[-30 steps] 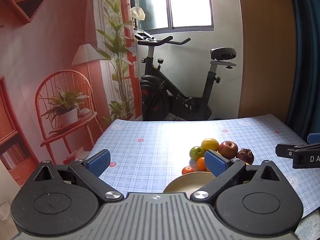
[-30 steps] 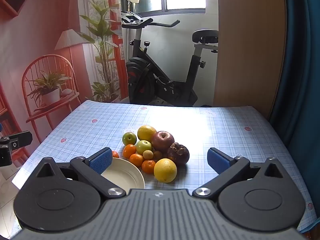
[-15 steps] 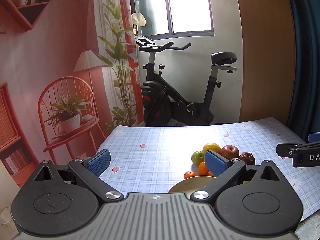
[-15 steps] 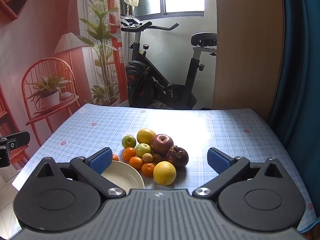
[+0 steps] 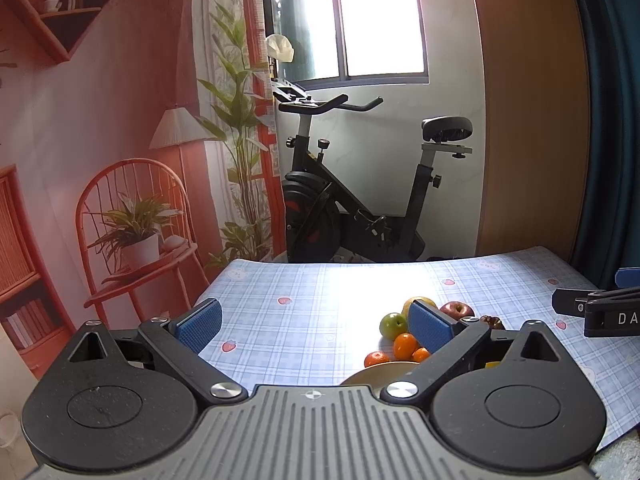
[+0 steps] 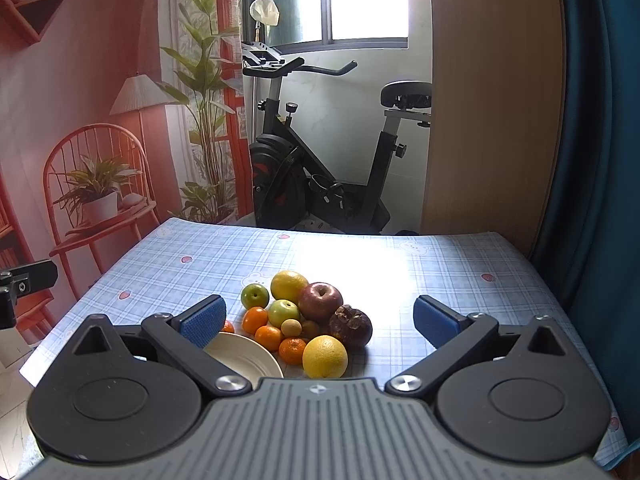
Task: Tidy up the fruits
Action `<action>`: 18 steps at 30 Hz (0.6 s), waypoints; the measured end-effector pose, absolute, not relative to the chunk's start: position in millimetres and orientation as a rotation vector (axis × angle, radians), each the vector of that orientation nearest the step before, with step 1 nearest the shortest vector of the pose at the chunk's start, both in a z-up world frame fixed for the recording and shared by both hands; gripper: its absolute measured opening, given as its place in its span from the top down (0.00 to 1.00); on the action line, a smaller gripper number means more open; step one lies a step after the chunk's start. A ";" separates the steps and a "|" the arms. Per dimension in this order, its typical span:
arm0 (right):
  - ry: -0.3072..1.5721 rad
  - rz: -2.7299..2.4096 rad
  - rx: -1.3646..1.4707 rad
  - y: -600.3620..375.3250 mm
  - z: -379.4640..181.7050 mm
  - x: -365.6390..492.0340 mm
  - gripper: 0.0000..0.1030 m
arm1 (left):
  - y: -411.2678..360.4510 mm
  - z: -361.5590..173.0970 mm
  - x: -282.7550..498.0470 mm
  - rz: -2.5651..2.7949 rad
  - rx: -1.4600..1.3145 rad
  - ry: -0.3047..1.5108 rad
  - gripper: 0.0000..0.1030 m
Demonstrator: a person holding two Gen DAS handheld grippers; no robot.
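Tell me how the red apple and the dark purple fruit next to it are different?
The red apple is shiny, smooth and red; the dark purple fruit is dull, nearly black, with a rough brown cap. The apple looks bigger and sits farther back. Both are round and rest on the tablecloth.

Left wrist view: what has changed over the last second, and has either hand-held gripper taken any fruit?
The left hand-held gripper tilted upward, so the fruit pile and plate slid lower in its view. The right hand-held gripper barely shifted. Nothing was grasped: both are open and empty. The fruits and plate did not move on the table.
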State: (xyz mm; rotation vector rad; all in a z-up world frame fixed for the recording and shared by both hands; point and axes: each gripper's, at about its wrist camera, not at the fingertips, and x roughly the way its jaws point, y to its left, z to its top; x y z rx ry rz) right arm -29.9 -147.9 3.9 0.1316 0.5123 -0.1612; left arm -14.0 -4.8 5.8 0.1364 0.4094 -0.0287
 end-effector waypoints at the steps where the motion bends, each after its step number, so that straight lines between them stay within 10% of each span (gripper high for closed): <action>1: 0.511 -0.162 0.131 -148.0 3.8 -29.9 0.01 | -5.0 5.7 -14.0 -0.029 0.136 0.408 0.02; 18: 0.508 -0.164 0.132 -149.3 4.5 -30.8 0.01 | -5.3 4.6 -14.0 -0.027 0.127 0.404 0.02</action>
